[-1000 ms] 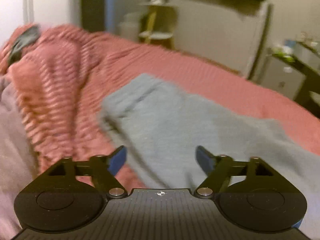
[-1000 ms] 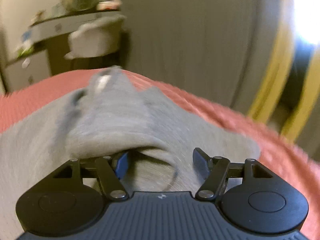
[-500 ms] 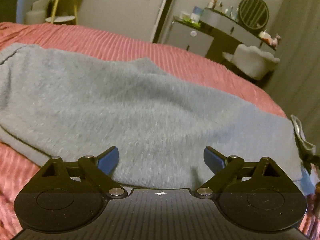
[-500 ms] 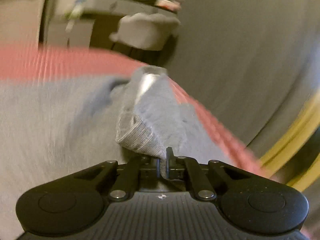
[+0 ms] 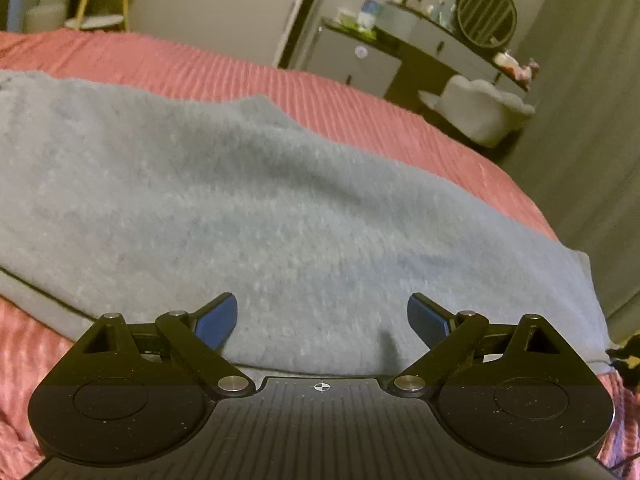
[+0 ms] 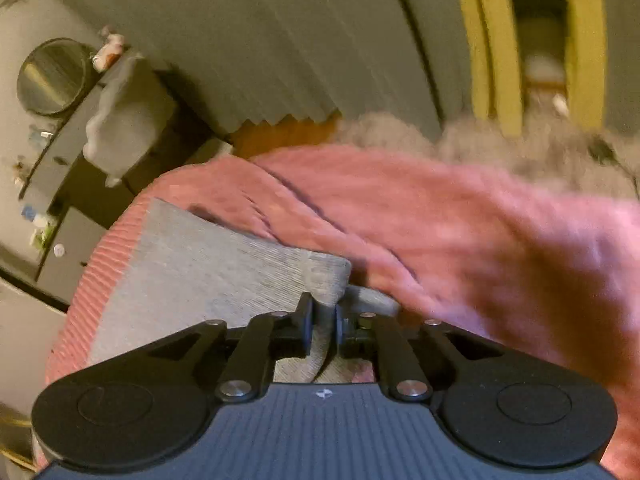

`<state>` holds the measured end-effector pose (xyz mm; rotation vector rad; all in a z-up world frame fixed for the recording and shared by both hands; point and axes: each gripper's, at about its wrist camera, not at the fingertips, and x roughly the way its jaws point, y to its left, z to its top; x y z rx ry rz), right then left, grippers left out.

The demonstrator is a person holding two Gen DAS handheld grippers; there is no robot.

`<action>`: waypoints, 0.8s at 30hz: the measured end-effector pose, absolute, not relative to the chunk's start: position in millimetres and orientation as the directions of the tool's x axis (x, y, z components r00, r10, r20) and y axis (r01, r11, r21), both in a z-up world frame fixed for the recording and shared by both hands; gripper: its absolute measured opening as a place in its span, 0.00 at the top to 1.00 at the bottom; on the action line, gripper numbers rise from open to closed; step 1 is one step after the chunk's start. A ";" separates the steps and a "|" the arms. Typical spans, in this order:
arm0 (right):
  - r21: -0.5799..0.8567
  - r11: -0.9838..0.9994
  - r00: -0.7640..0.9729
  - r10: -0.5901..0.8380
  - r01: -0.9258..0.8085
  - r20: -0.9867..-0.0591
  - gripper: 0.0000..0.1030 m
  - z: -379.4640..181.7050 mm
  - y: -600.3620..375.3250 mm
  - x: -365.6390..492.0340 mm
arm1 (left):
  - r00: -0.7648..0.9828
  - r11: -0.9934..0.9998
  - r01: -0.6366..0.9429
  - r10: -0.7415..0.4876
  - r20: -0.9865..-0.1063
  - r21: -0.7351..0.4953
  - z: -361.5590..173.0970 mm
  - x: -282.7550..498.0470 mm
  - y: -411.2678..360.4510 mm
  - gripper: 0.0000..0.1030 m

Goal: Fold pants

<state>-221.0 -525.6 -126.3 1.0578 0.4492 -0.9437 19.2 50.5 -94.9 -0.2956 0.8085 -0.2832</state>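
1. My right gripper (image 6: pixel 322 322) has just closed: a second ago its jaws were apart over a raised bunch of cloth, and now they are pinched together on a ribbed corner of the pants (image 6: pixel 208 264). The fabric is squeezed between the pads and trails back under the tool.
2. The view from that hand has swung round since then. The pants now lie stretched away from the clamp across the pink bedspread (image 6: pixel 460 232), so I judge that I am pulling this end out, or starting to carry it over for a fold.
3. My left gripper (image 5: pixel 322 320) is spread wide, a little wider than a second ago, with nothing between its blue pads. It hangs just above the pants (image 5: pixel 240 200), over their near edge, and touches no cloth that I can see.
4. Seen from that hand, the pants lie flat and long across the bedspread (image 5: pixel 360 108), a shallow ridge running through their middle.
5. I judge the fold barely begun: one end is gripped, the other hand has yet to take hold.
6. Beyond the bedspread's far edge stand a dresser (image 5: pixel 432 48) with a round mirror (image 5: pixel 486 14) and a pale chair (image 5: pixel 480 112); all are well clear.
7. A grey fluffy heap (image 6: pixel 520 144) lies past the bedspread on the right-hand side; blur hides what it is. The bedspread's own wrinkles could drag on the cloth.
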 end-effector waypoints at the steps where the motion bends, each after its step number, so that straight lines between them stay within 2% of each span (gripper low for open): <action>1: 0.546 0.165 0.555 -0.454 0.821 -0.697 0.87 -123.9 -521.2 -224.1 | 0.655 0.923 0.133 -0.356 -0.667 -0.361 -95.1 19.4 49.7 0.07; 2: 0.538 0.184 0.554 -0.470 0.823 -0.687 0.85 -120.7 -515.5 -224.7 | 0.654 0.923 0.133 -0.356 -0.667 -0.362 -95.4 19.3 49.4 0.07; 4: 0.522 0.240 0.568 -0.474 0.818 -0.672 0.70 -113.2 -504.4 -217.4 | 0.649 0.919 0.133 -0.364 -0.667 -0.372 -95.6 19.4 49.6 0.07; 6: 0.540 0.276 0.603 -0.457 0.795 -0.654 0.66 -109.0 -489.7 -208.5 | 0.641 0.919 0.127 -0.363 -0.676 -0.373 -96.7 20.3 48.9 0.07; 9: 0.571 0.322 0.655 -0.382 0.755 -0.651 0.66 -109.5 -466.8 -209.6 | 0.631 0.913 0.132 -0.378 -0.677 -0.386 -96.7 19.5 47.3 0.07; 15: 0.682 0.353 0.761 -0.178 0.641 -0.624 0.66 -113.2 -404.5 -205.2 | 0.578 0.856 0.149 -0.481 -0.659 -0.495 -99.5 16.9 42.1 0.06; 18: 0.749 0.381 0.816 -0.029 0.543 -0.577 0.66 -118.8 -373.1 -191.6 | 0.533 0.763 0.128 -0.592 -0.605 -0.634 -102.5 21.2 41.1 0.06; 20: 0.755 0.399 0.811 0.045 0.521 -0.584 0.66 -124.2 -355.4 -177.7 | 0.498 0.718 0.103 -0.637 -0.589 -0.689 -107.4 23.6 38.5 0.06; 24: 0.741 0.427 0.787 0.102 0.518 -0.608 0.67 -123.4 -334.2 -162.2 | 0.463 0.705 0.097 -0.656 -0.596 -0.702 -111.4 21.6 36.0 0.06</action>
